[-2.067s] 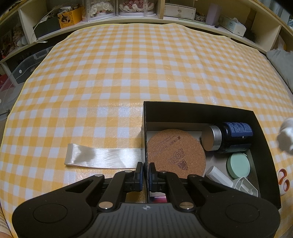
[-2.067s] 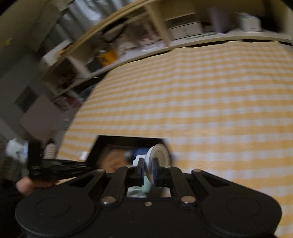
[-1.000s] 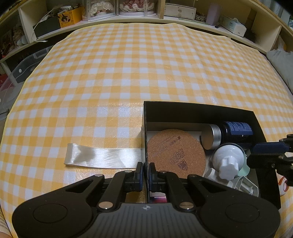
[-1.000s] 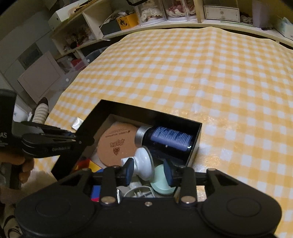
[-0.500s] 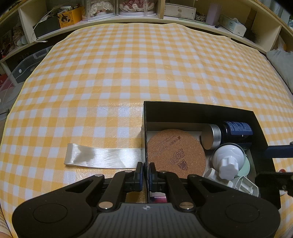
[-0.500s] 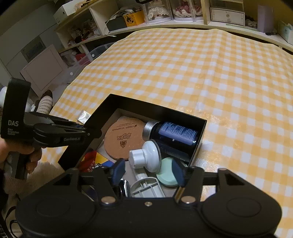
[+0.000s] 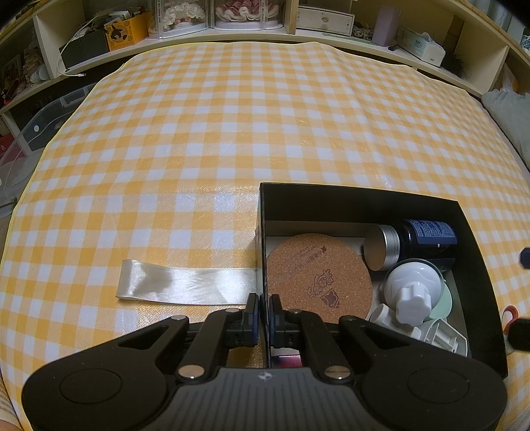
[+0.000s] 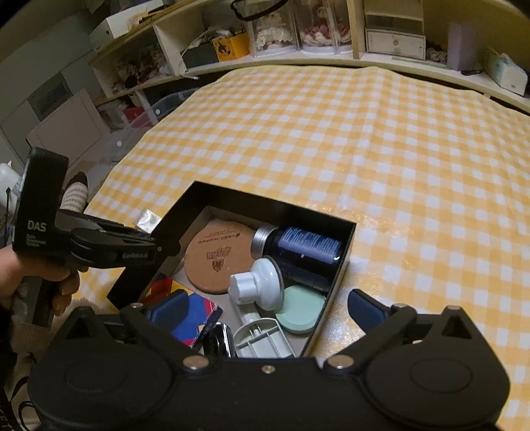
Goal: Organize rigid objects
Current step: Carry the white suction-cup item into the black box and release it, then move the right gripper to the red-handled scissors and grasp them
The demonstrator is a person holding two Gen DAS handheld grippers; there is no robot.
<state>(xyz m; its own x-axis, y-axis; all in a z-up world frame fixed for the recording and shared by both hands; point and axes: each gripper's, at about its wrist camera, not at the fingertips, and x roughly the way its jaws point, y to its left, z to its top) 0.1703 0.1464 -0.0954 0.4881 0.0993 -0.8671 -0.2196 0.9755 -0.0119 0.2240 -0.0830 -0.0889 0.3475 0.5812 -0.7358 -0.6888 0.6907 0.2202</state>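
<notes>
A black box [image 7: 361,199] [image 8: 271,207] sits on the checked tablecloth. Inside lie a cork coaster [image 7: 318,278] [image 8: 220,253], a dark blue bottle [image 7: 427,238] [image 8: 308,245], a white suction knob [image 7: 410,291] [image 8: 261,281], a mint disc [image 8: 301,310] and a white plastic piece [image 8: 261,338]. My left gripper [image 7: 263,311] is shut on the box's left wall; it also shows in the right wrist view [image 8: 159,248]. My right gripper [image 8: 265,308] is wide open and empty, above the box's near right corner.
A white satin ribbon [image 7: 185,281] lies flat on the cloth left of the box. Shelves with boxes and containers [image 7: 245,13] run along the table's far edge. A grey cushion [image 7: 510,106] is at the far right.
My right gripper brought the white knob over the box, opened and let it go among the items, then drew back to the right and opened wider. The left gripper has not moved.
</notes>
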